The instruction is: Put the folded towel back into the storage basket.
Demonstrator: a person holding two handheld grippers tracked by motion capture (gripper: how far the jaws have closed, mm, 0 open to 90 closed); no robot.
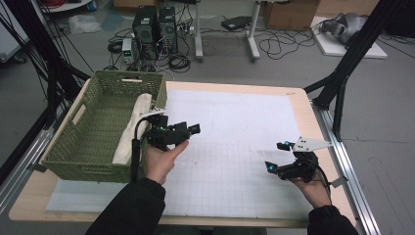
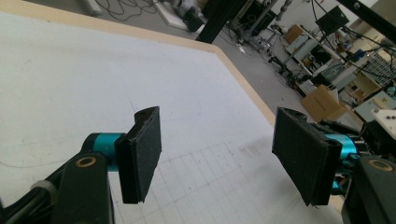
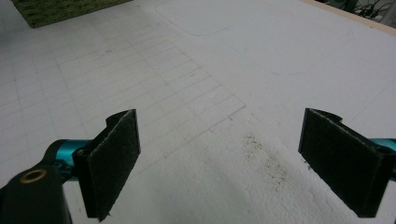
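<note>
My left gripper hangs just right of the green woven basket, pointing right over the white mat. In the left gripper view its two black pads stand well apart with nothing between them, so this gripper is open. A rolled white cloth lies inside the basket along its right wall. My right gripper rests near the table's right front, pointing left. In the right gripper view it is wide open over bare mat, and its pads hold nothing.
The basket's corner shows at the top left of the right gripper view. A dark smudge marks the mat between the right jaws. Black frame legs stand off the table's right rear; computers and cables lie on the floor beyond.
</note>
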